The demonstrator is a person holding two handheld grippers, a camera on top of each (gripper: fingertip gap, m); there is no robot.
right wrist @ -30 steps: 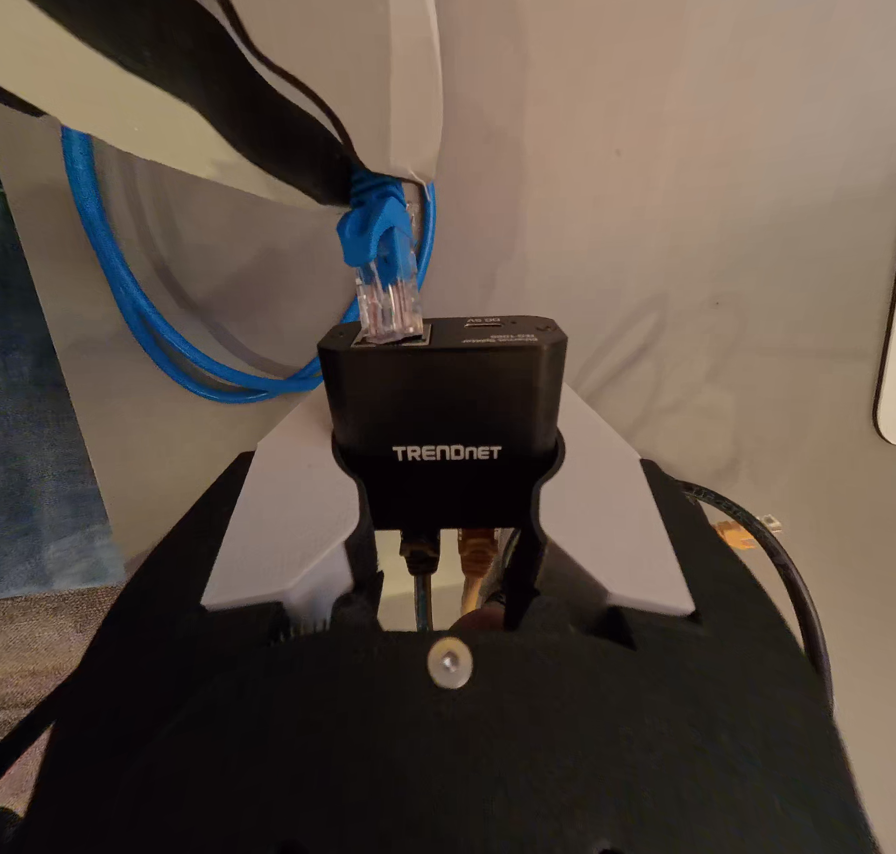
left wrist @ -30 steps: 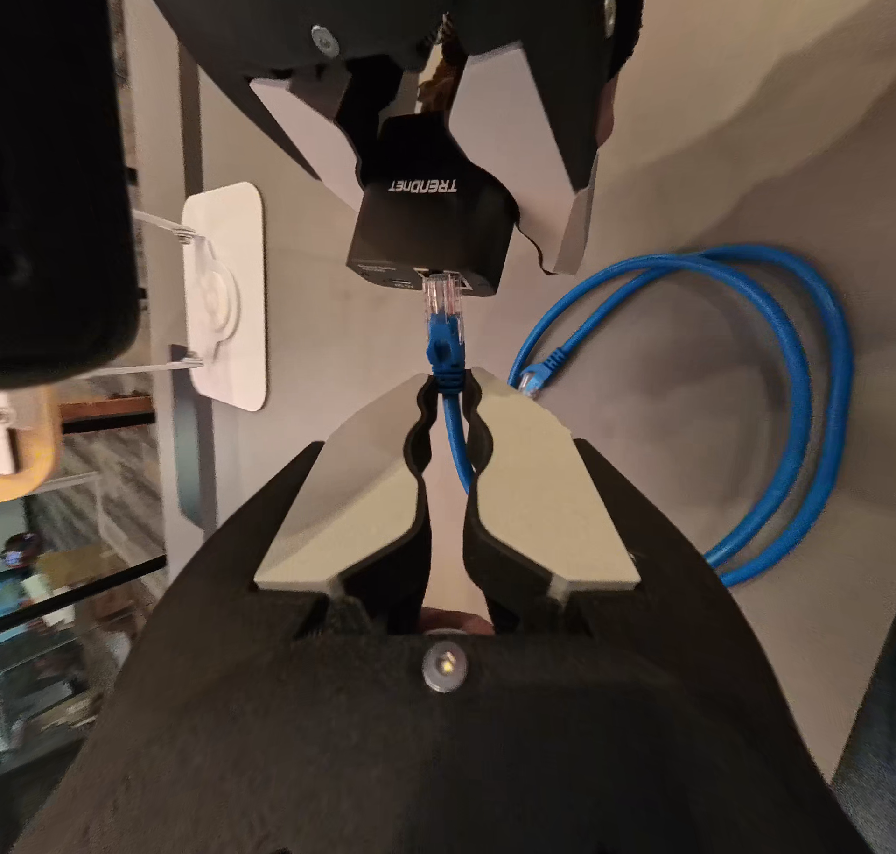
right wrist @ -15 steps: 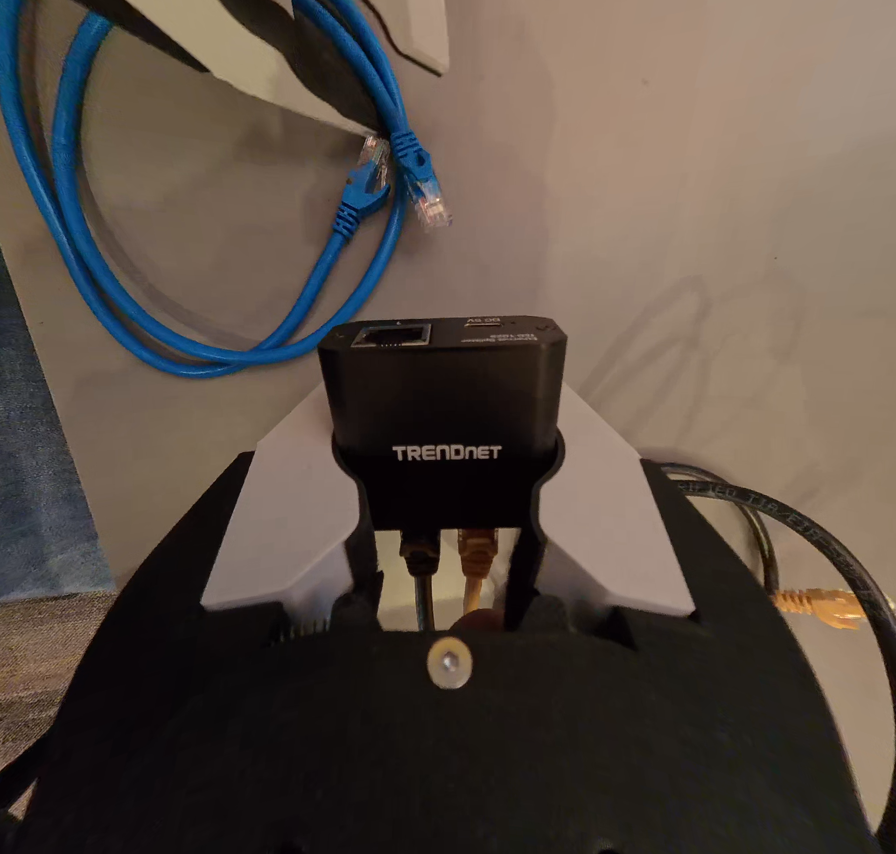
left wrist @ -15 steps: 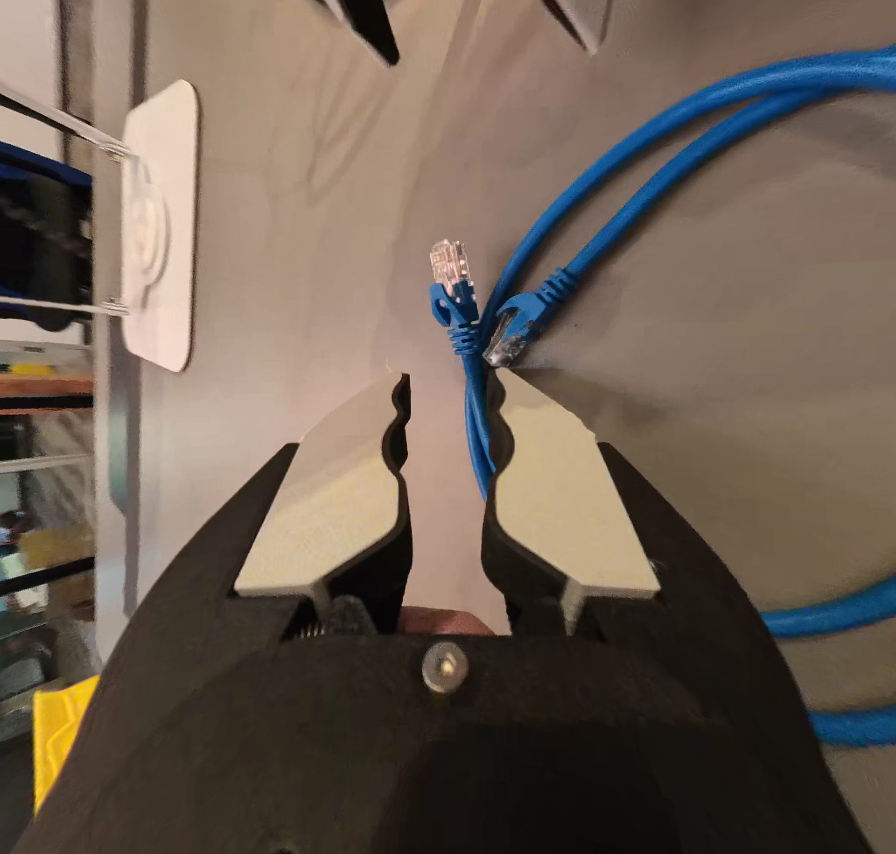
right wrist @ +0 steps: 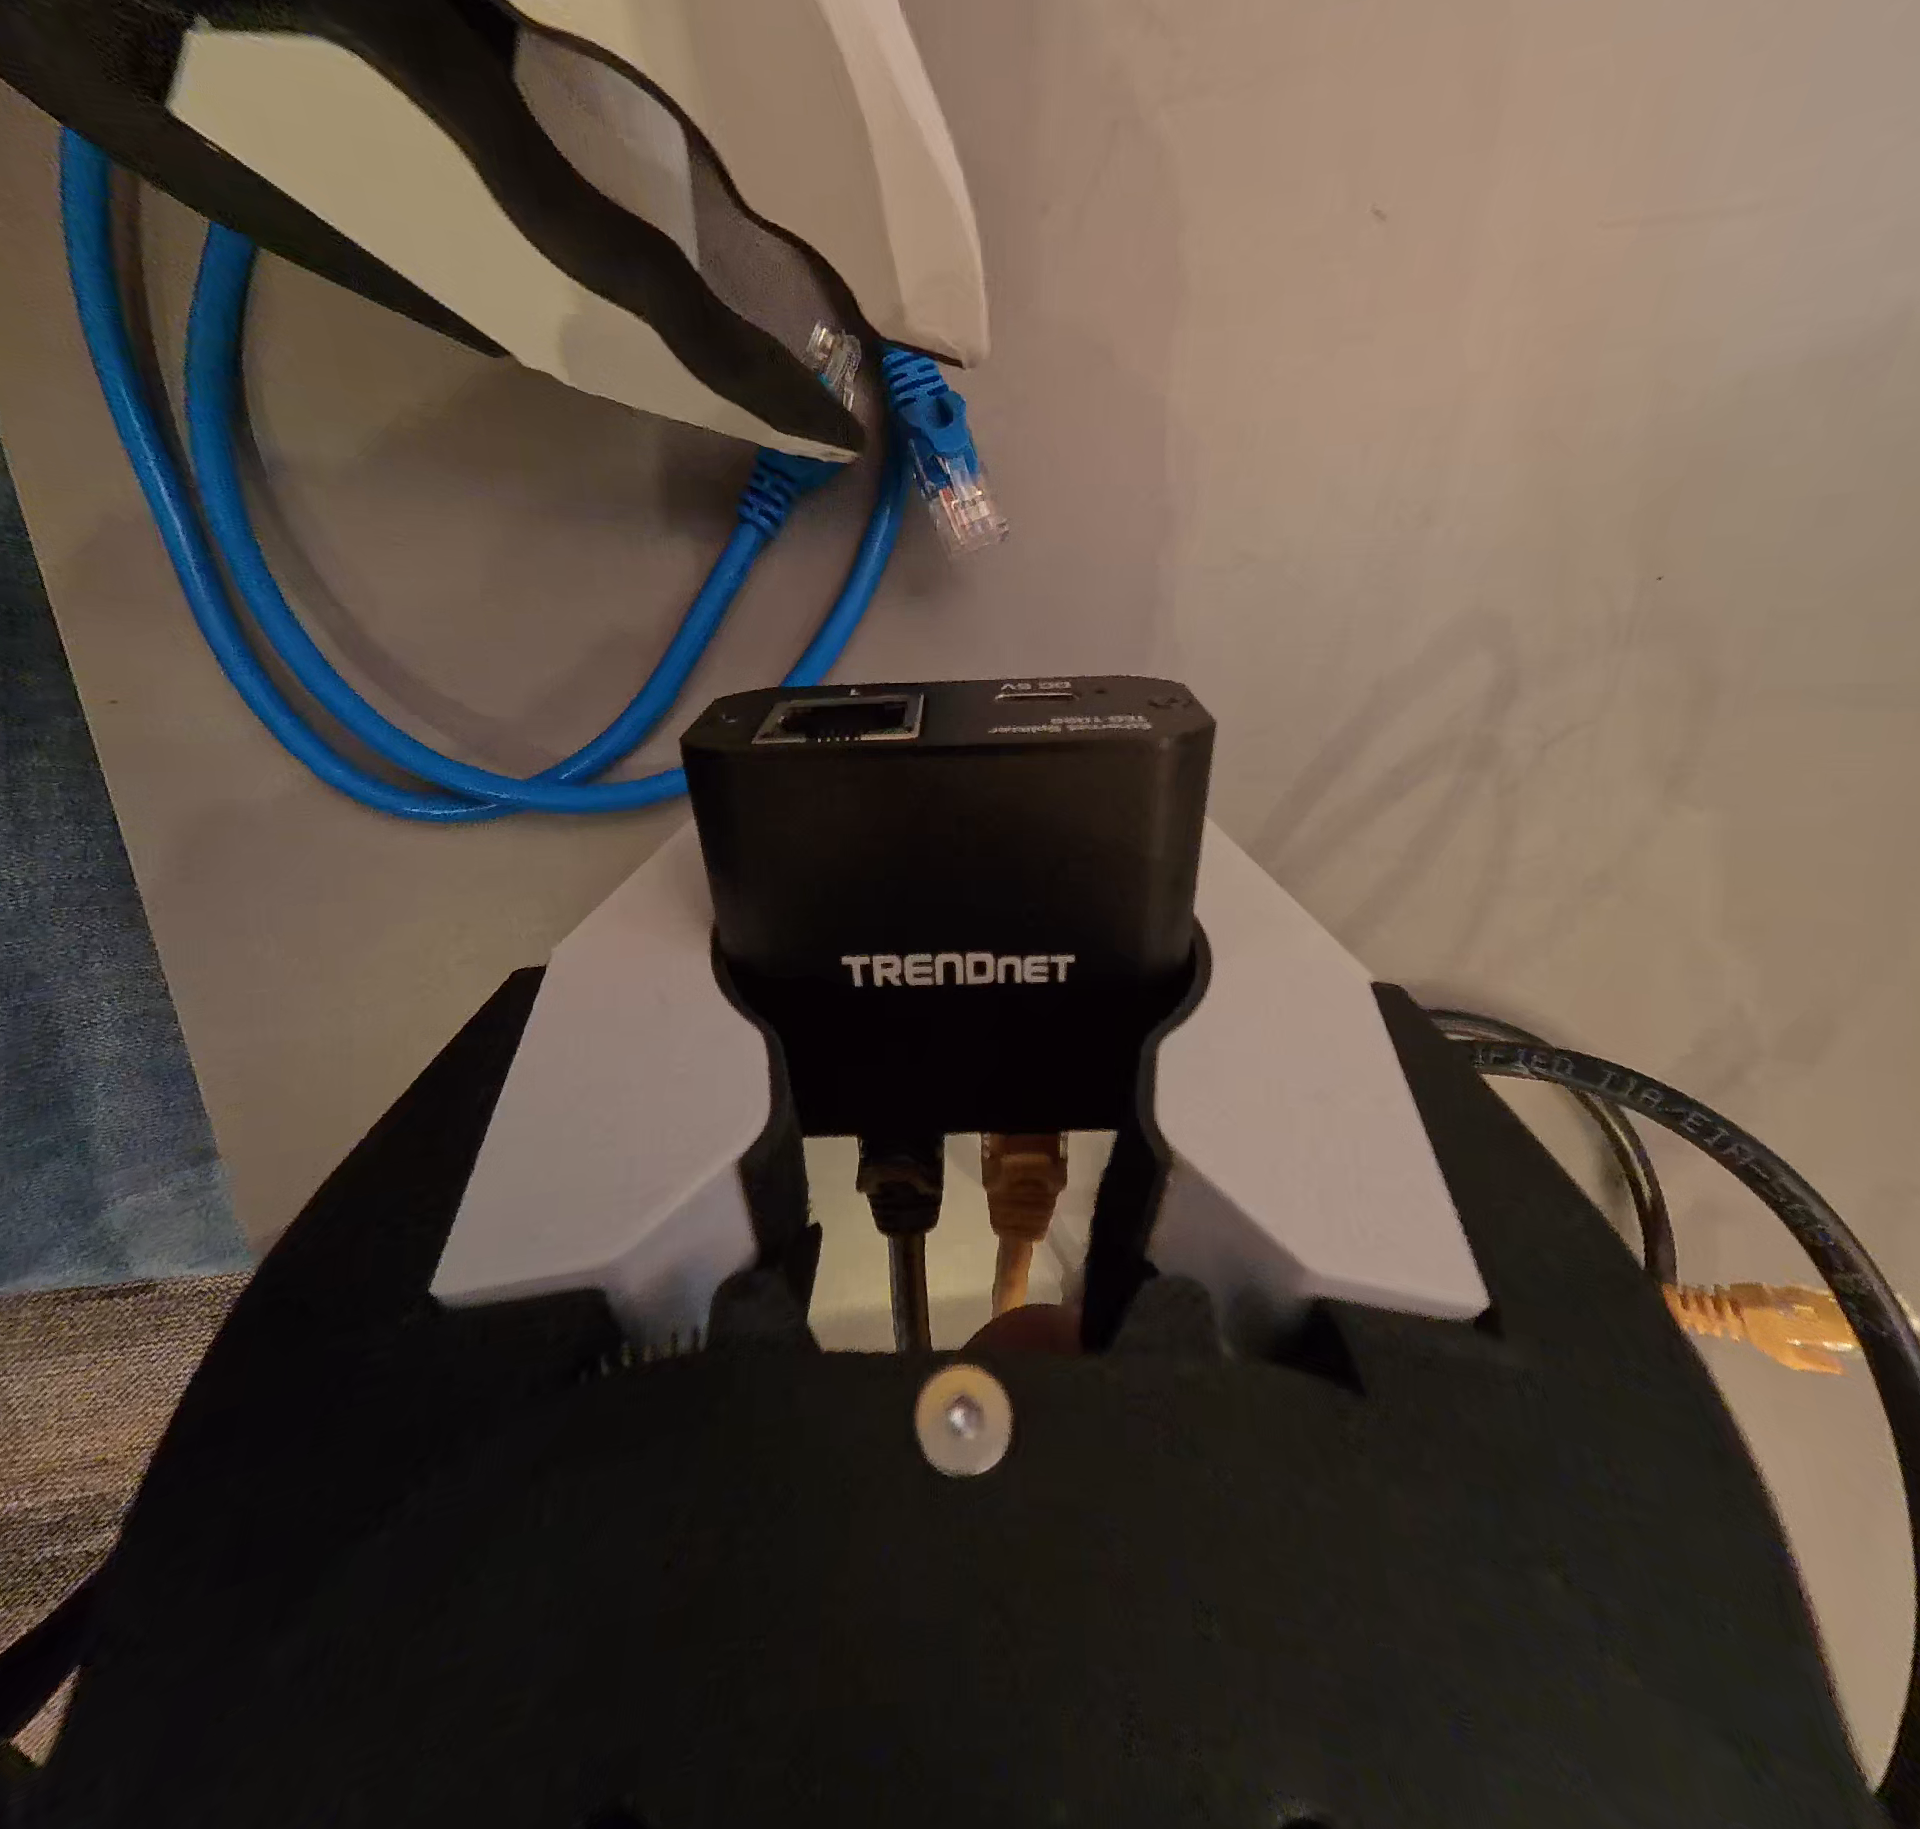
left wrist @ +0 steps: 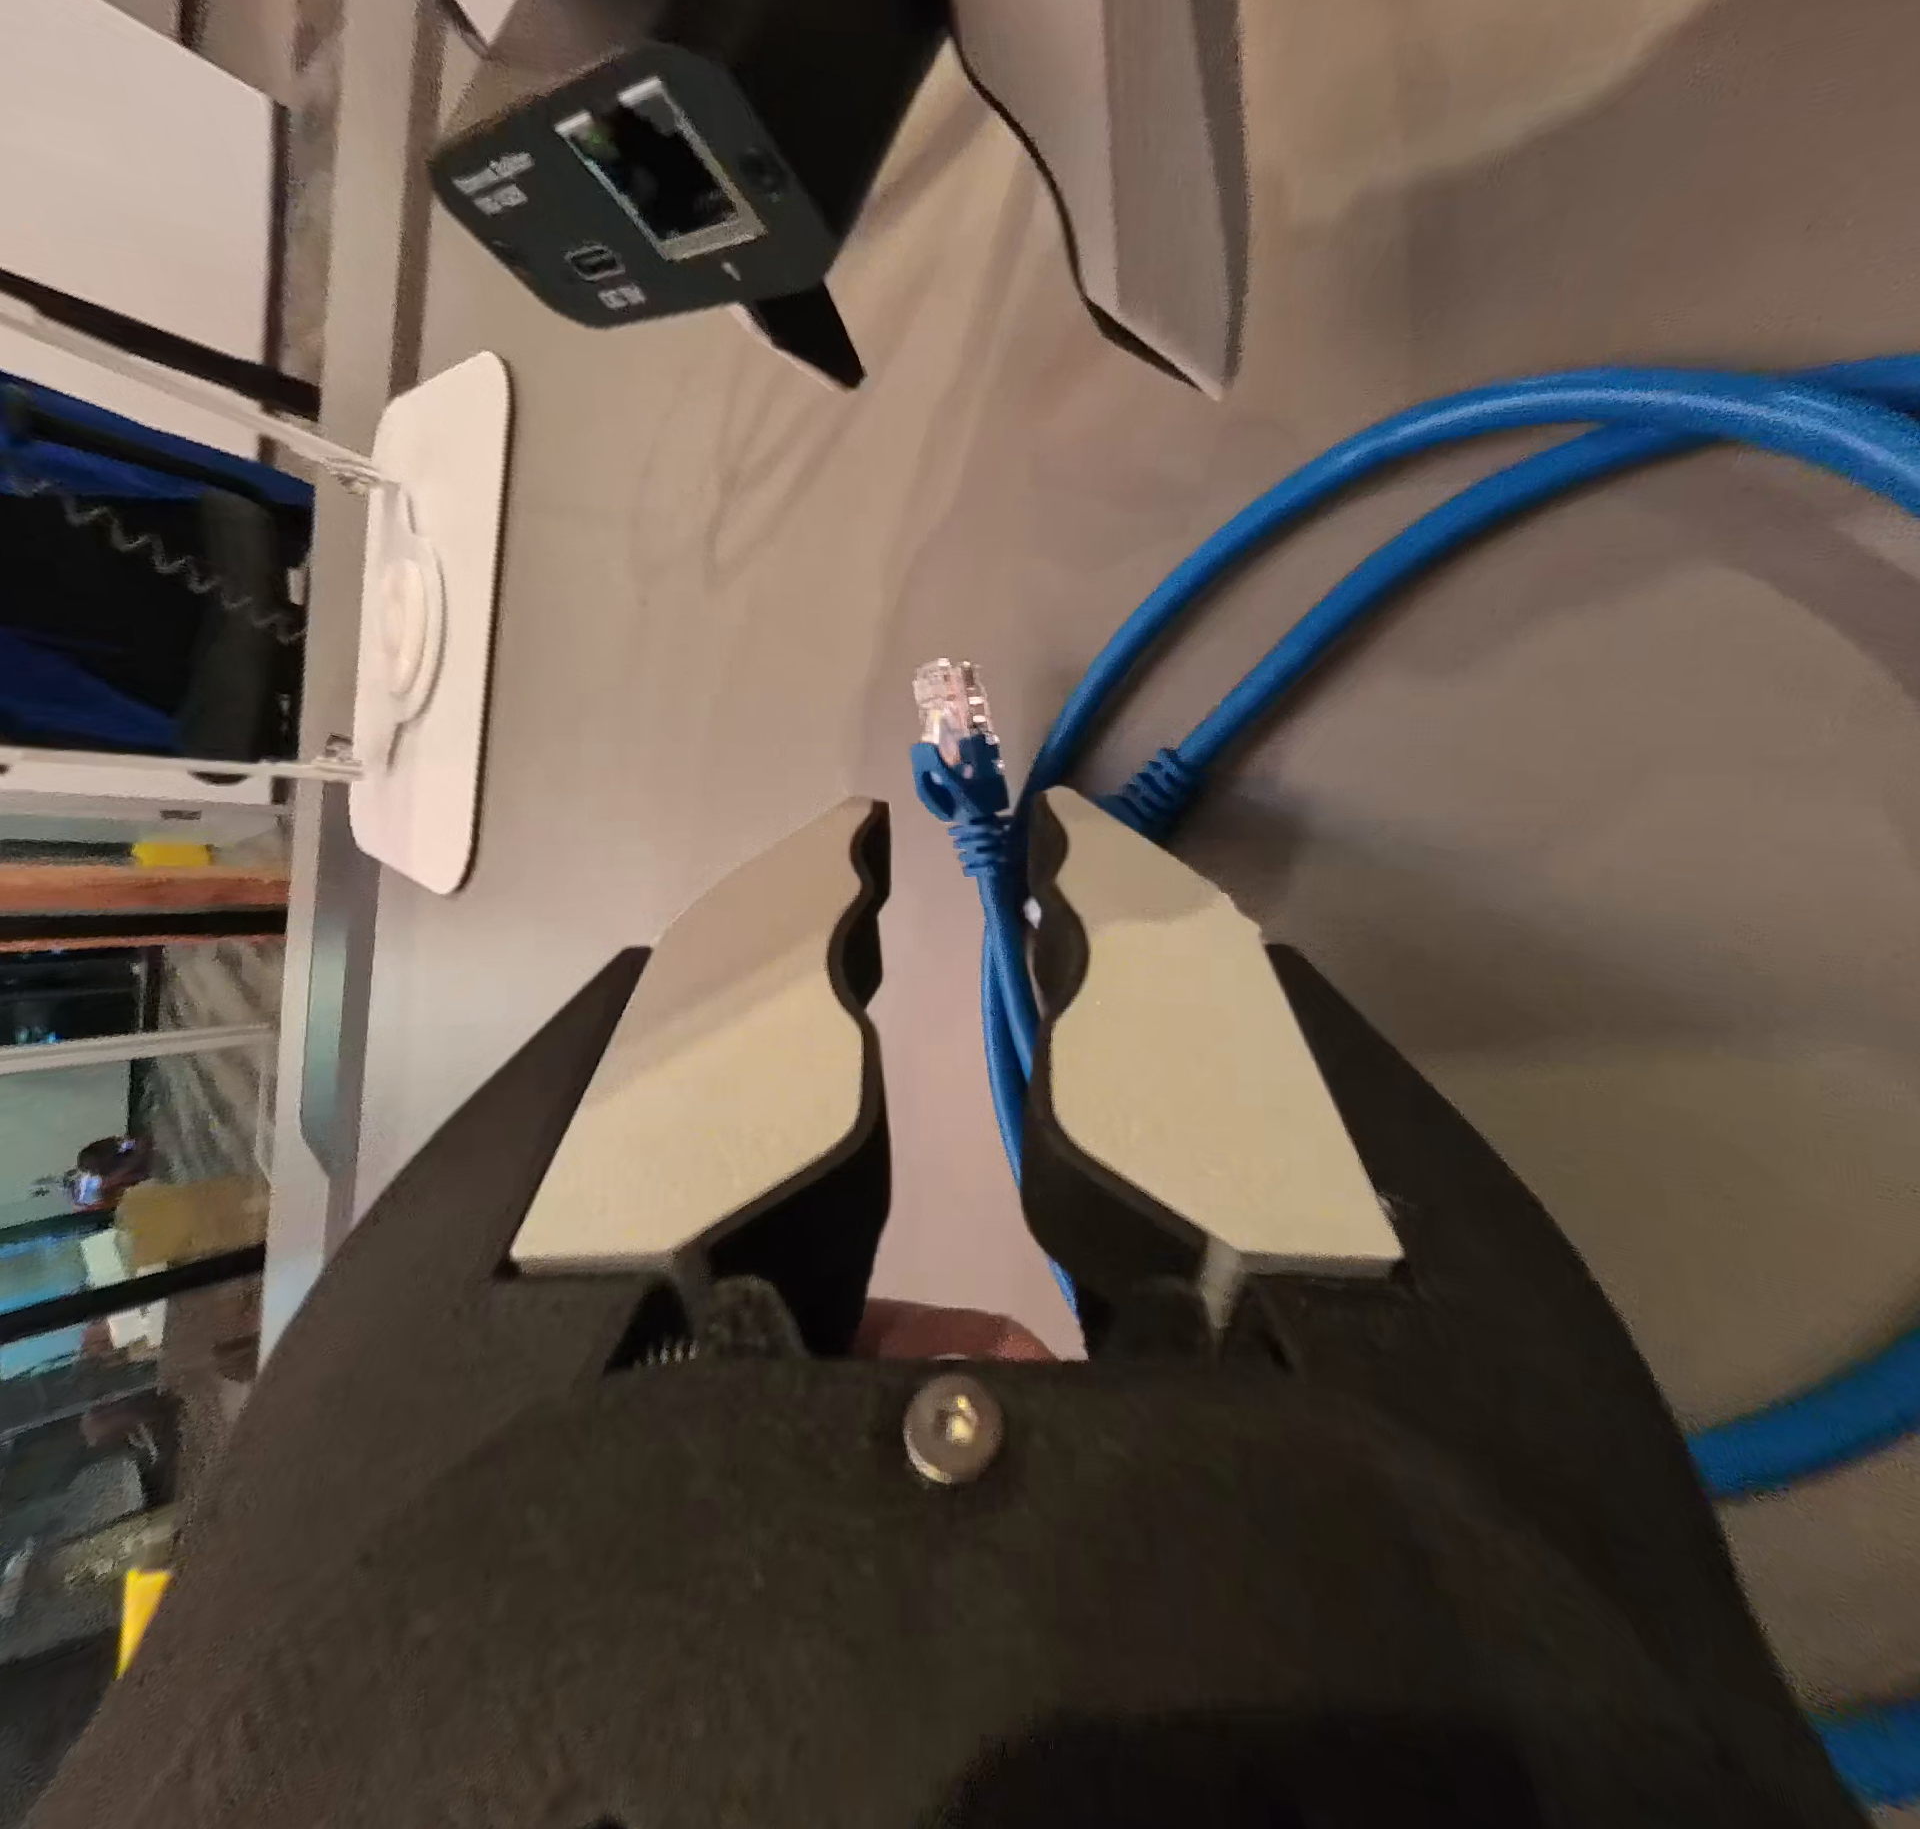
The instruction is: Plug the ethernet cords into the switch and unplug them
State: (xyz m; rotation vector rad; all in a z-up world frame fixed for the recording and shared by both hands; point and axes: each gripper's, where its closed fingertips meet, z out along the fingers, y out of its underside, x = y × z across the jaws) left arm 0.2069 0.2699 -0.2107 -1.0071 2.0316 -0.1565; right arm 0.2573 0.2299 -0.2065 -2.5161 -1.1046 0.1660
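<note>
My right gripper (right wrist: 956, 906) is shut on the black switch (right wrist: 951, 834), held with its empty port (right wrist: 836, 719) facing away. A black cord (right wrist: 899, 1187) and an orange cord (right wrist: 1023, 1177) are plugged into its near side. My left gripper (left wrist: 956, 813) is open. The blue cord's plug (left wrist: 956, 719) pokes out between its fingertips, and the cord runs along the right finger's inner edge. The switch (left wrist: 644, 190) shows at the top of the left wrist view, apart from the plug. The left gripper (right wrist: 909, 397) and the blue plug (right wrist: 956, 491) also show in the right wrist view.
The blue cord (right wrist: 312, 719) lies coiled on the grey tabletop (right wrist: 1455, 429), with its other plug (right wrist: 831, 356) beside the left gripper. A loose orange plug (right wrist: 1756, 1322) and a black cable (right wrist: 1714, 1104) lie at right. A white pad (left wrist: 426, 626) sits by the table edge. Spacing between my two grippers at the tips: around 7 cm.
A second ago my left gripper was shut on the blue plug at the switch's port. It has since opened and drawn back, leaving the port empty. The switch has come nearer again.
</note>
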